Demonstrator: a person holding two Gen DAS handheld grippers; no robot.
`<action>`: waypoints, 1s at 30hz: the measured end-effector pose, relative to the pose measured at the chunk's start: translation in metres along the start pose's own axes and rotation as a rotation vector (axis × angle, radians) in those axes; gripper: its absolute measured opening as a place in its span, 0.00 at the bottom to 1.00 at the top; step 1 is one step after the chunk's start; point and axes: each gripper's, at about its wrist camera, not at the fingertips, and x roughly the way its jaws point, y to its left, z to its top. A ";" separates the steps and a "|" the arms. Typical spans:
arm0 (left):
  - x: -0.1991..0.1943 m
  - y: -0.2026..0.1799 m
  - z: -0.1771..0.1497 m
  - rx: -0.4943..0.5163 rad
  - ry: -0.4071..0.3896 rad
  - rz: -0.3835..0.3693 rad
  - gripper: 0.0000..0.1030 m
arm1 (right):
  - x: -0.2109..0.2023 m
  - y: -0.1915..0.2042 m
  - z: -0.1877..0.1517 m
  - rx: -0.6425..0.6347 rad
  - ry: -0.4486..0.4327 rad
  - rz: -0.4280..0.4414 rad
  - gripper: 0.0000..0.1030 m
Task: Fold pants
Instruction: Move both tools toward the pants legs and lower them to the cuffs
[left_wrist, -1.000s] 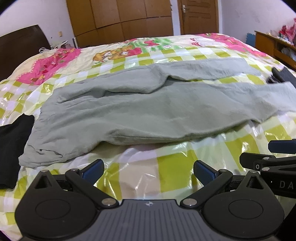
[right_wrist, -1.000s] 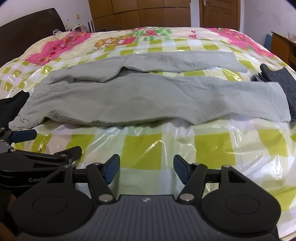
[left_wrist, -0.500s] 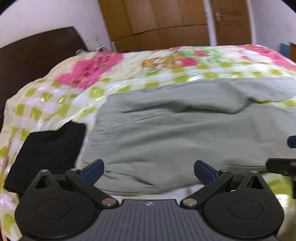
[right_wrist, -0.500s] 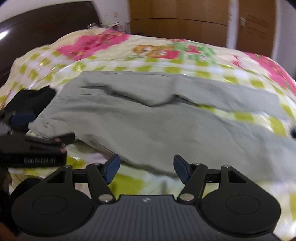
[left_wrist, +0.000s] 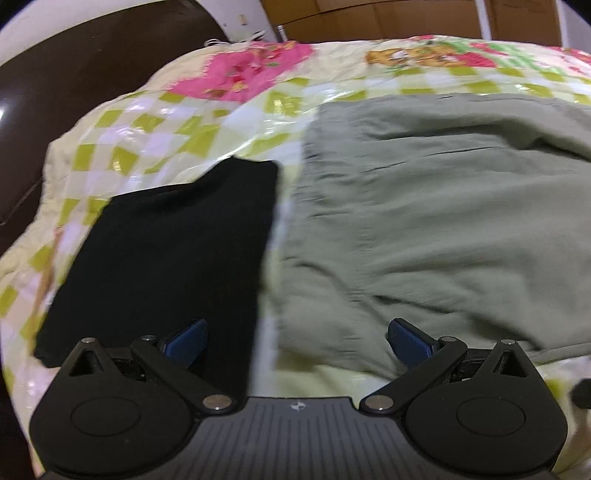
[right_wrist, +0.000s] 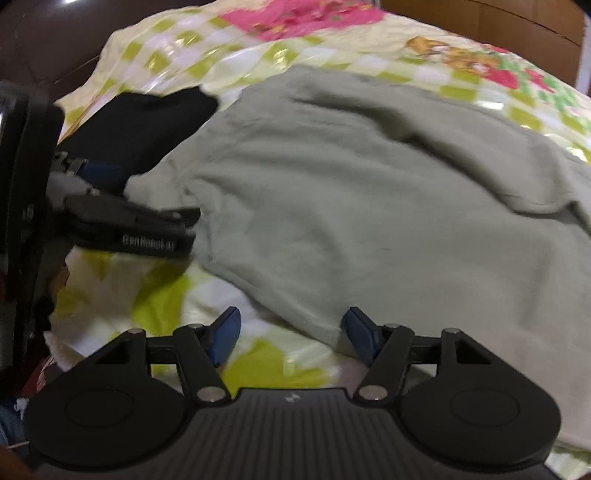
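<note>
Bedding fills both views: one bed (left_wrist: 155, 122) under a glossy cover checked in green, white and cream, with pink floral patches and a cartoon print toward its far side. One dark headboard (left_wrist: 85, 70) stands at the bed's left end, and wooden cabinets (left_wrist: 406, 16) line the wall beyond the far edge.

One pair of grey-green pants (left_wrist: 443, 221) lies spread across the bed, its waist end toward the headboard and close to the near edge, the rest running off to the right. A fold of the same cloth lies over it along the far side. The fabric is wrinkled and motion-blurred.

One black folded garment (left_wrist: 166, 258) lies flat just beside the waist end, on the headboard side, with a narrow strip of cover between the two; its near end reaches the near edge of the bed.

Two grippers are in view. The left gripper (left_wrist: 297, 338) hangs over the near edge, its blue pads wide apart and holding nothing, straddling the gap between the black garment and the waist. In the right wrist view it (right_wrist: 110, 181) sits at the waist corner, whether touching I cannot tell. The right gripper (right_wrist: 290, 330) is also spread open and empty, just above the pants' near hem.
</note>
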 end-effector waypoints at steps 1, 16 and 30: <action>-0.002 0.003 0.000 -0.005 0.003 -0.001 1.00 | 0.000 0.003 0.001 0.005 0.002 0.021 0.64; -0.040 -0.081 0.035 0.201 -0.095 -0.153 1.00 | -0.078 -0.114 -0.034 0.227 -0.054 -0.179 0.61; 0.052 -0.050 0.172 0.272 -0.214 -0.230 1.00 | -0.040 -0.197 0.101 -0.103 -0.077 -0.242 0.60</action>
